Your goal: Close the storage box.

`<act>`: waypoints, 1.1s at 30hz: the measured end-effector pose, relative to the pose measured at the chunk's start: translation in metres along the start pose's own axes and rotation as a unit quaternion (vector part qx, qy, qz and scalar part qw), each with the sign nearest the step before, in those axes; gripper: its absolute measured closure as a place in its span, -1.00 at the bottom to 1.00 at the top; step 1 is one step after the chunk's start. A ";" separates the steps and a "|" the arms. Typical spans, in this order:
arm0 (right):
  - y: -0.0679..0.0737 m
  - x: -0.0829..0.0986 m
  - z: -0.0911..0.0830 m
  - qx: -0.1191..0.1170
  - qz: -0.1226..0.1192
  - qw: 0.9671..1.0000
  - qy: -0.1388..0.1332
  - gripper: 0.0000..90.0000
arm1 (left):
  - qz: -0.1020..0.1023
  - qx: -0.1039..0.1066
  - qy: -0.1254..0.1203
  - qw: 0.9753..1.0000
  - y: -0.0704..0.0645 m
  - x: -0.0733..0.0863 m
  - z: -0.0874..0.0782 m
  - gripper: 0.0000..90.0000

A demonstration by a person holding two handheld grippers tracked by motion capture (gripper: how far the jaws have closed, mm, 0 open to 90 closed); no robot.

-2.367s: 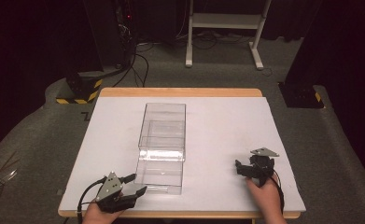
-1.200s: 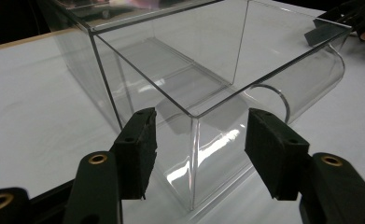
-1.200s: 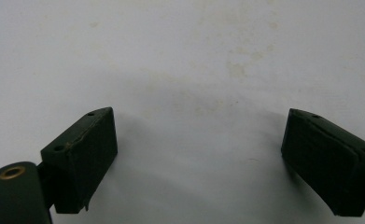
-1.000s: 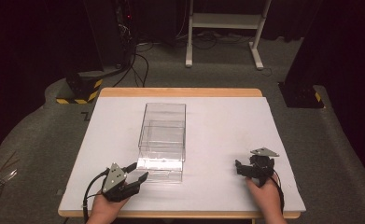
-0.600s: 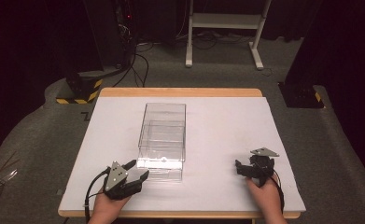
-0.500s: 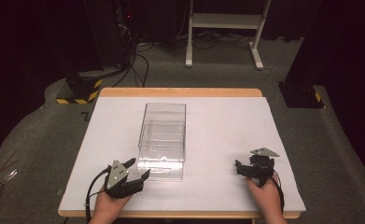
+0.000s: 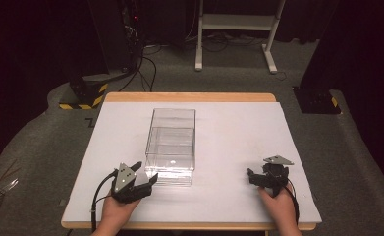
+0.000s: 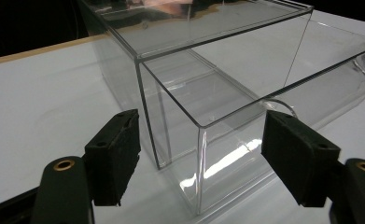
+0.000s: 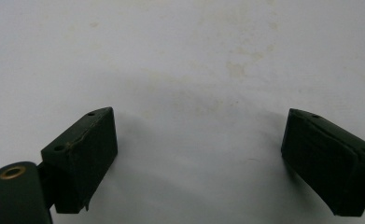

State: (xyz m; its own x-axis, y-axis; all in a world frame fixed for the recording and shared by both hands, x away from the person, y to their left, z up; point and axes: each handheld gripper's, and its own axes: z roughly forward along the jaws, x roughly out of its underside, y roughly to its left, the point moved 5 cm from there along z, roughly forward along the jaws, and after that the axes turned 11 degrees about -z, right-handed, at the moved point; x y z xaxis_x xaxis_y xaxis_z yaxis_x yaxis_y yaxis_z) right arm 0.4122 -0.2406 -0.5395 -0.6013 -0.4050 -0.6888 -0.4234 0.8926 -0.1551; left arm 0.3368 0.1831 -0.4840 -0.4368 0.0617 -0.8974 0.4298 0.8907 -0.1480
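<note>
A clear plastic box [image 7: 172, 140] stands in the middle of the white table top [image 7: 238, 128], long side running away from me. A clear drawer [image 8: 245, 140] with a rounded front sticks out of its near end. My left gripper [image 7: 145, 173] is open at the box's near left corner. In the left gripper view [image 8: 201, 140] that corner sits between the two black pads without touching them. My right gripper [image 7: 264, 173] rests open near the front right of the table. In the right gripper view [image 9: 199, 140] only bare white surface lies between its pads.
The table's wooden edge [image 7: 189, 97] shows at the back. On the floor beyond are a yellow-and-black striped base [image 7: 84, 93], a white stand [image 7: 236, 29], cables and a black base [image 7: 317, 101]. Broad white surface lies either side of the box.
My left gripper has moved forward and right up to the box's near corner. The drawer's near end now sticks out less far than before. The right gripper has stayed put.
</note>
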 end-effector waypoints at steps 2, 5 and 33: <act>0.000 0.000 0.000 0.000 0.000 1.000 0.000 -0.76 | -0.001 0.001 0.000 1.000 0.000 0.000 0.001 -0.36; 0.000 0.000 0.000 0.000 0.000 1.000 0.000 -0.76 | -0.007 0.000 0.000 1.000 0.002 -0.002 0.005 -0.36; 0.000 0.000 0.000 0.000 0.000 1.000 0.000 -0.76 | -0.040 -0.014 0.004 0.999 0.018 -0.015 0.036 -0.37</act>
State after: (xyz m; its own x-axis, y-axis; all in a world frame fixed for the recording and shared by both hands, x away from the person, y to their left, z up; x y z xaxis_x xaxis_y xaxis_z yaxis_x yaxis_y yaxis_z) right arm 0.4122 -0.2406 -0.5395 -0.6013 -0.4048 -0.6889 -0.4234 0.8926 -0.1550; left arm 0.3794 0.1823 -0.4885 -0.4759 -0.0073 -0.8795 0.3699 0.9055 -0.2077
